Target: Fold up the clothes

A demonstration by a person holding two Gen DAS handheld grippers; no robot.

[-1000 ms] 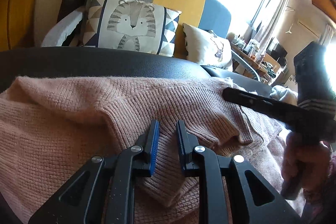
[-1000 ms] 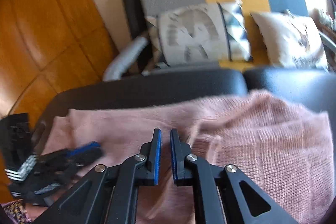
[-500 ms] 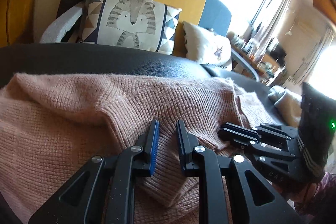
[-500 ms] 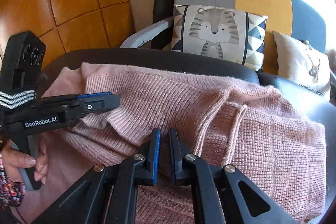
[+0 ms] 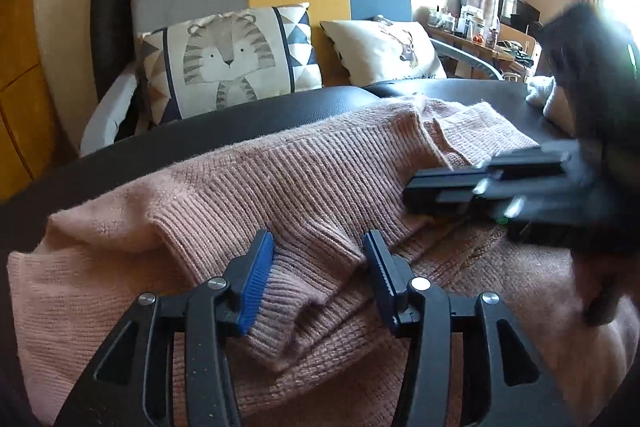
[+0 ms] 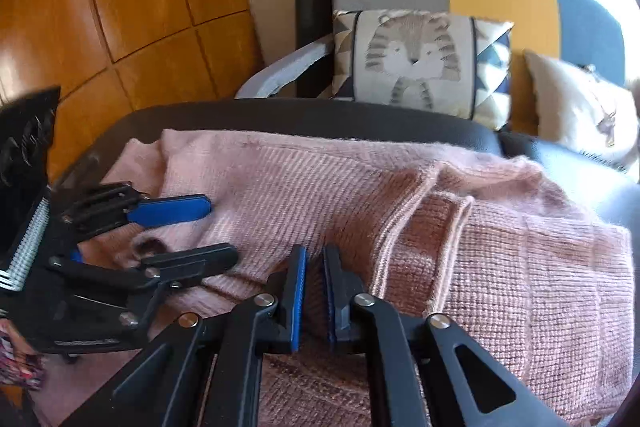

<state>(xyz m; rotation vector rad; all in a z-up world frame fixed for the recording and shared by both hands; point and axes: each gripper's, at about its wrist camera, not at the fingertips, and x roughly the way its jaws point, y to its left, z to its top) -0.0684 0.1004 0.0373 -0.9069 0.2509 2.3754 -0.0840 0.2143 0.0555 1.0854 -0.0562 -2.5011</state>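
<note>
A pink knit sweater [image 5: 300,167] [image 6: 520,267] lies spread and partly folded on a black leather surface [image 5: 240,123]. My left gripper [image 5: 318,243] [image 6: 222,229] hovers low over its left part. Its jaws are opening, and a ribbed sleeve cuff [image 5: 288,291] lies loose between them, with the pads off it. My right gripper [image 6: 315,253] [image 5: 408,193] is shut, with only a narrow slit between its blue pads. It rests low over the sweater's middle, near a folded edge. No fold looks lifted by it.
Behind the black surface [image 6: 320,115] stands a grey, yellow and blue sofa with a tiger cushion [image 5: 228,59] and a deer cushion [image 5: 384,51]. Orange wood panels [image 6: 120,7] fill the left wall. A pale cloth [image 5: 540,93] lies at the far right.
The left jaws have spread wide and let the sleeve cuff go. The left view has rolled and drawn back a little. The right gripper has stayed shut and shifted slightly over the sweater.
</note>
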